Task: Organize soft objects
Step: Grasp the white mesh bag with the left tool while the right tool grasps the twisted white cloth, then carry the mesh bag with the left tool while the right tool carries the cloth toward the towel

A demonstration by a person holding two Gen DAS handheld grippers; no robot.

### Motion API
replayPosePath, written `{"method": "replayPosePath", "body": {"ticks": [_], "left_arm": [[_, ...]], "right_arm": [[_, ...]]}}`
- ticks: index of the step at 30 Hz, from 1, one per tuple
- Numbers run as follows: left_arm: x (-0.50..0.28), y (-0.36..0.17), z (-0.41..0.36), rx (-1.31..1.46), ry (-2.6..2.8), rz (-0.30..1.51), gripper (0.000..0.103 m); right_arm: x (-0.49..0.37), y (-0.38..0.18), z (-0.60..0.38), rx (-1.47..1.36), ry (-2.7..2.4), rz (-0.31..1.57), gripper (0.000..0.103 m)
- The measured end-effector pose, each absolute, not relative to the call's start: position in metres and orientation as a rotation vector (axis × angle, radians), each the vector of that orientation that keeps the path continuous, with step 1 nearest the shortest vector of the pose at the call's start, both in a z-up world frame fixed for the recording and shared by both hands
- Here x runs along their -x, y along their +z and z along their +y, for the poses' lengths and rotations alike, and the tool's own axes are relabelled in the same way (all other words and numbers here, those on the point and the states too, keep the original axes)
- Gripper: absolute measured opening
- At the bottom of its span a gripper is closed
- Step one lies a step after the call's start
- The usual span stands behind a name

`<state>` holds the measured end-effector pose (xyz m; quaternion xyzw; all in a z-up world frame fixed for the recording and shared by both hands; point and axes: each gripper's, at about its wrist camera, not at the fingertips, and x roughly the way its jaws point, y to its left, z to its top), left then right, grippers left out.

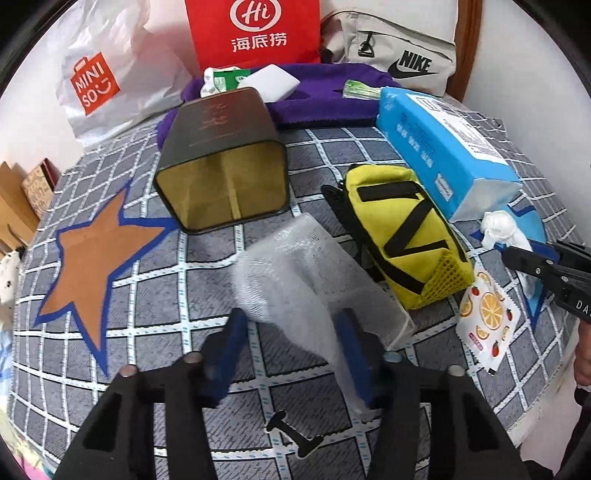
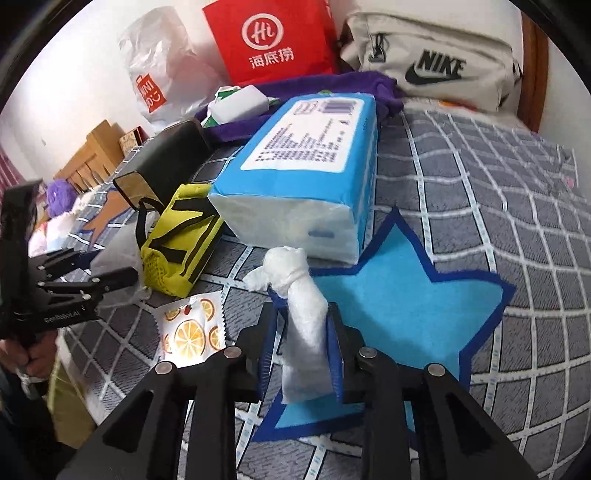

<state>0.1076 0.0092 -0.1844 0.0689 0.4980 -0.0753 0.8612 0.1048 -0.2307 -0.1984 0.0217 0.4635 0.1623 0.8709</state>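
A sheet of clear bubble wrap [image 1: 295,273] lies blurred between the blue pads of my left gripper [image 1: 290,325]. It touches the left pad's tip and drapes over the right pad, with carpet showing between it and the left pad lower down. My right gripper [image 2: 303,332] stands open around a twisted white tissue [image 2: 304,295]. The tissue leans on the right pad and stands apart from the left, over a blue star patch [image 2: 399,306]. A yellow pouch [image 1: 402,236] and a blue tissue pack [image 1: 443,147] lie beyond.
A dark tin [image 1: 221,166] lies on its side, mouth open toward me, beside an orange star patch [image 1: 96,258] on the grey checked cover. A fruit-printed sachet [image 1: 487,314] lies right of the pouch. Purple towel [image 1: 321,96], red bag [image 1: 255,33], Miniso bag [image 1: 96,85] and Nike bag [image 1: 406,48] line the back.
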Motion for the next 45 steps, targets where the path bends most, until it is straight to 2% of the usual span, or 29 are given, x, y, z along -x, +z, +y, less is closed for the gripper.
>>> {"method": "replayPosePath", "body": {"ticks": [1,2,4,7,30,38,41,45], "left_arm": [[-0.107,-0.183,0.011,-0.144,-0.149,1.043,0.036],[-0.108,-0.183,0.015,-0.141,-0.143,1.043,0.033],[-0.109,-0.181,0.022,-0.126,-0.13,1.047,0.014],[-0.109,-0.176,0.037,-0.066,-0.141,1.051,0.005],[-0.105,-0.118,0.054,0.049,-0.159,0.946,0.004],[-0.111,-0.136,0.048,0.057,-0.198,1.013,0.004],[-0.114,-0.149,0.039,0.021,-0.196,1.047,0.008],[-0.119,-0.17,0.032,-0.049,-0.138,1.097,0.023]], "right_arm": [[-0.104,-0.198,-0.228,-0.019,0.326,0.96,0.018],[-0.104,-0.198,-0.227,-0.006,0.321,0.96,0.007],[-0.104,-0.197,-0.228,-0.022,0.333,0.967,0.007],[-0.1,-0.192,-0.229,-0.021,0.35,0.964,0.007],[-0.085,-0.126,-0.246,-0.055,0.365,0.833,0.007],[-0.087,-0.126,-0.243,-0.052,0.374,0.841,0.007],[-0.088,-0.131,-0.242,-0.05,0.375,0.857,0.007],[-0.088,-0.135,-0.243,-0.052,0.372,0.865,0.007]]}}
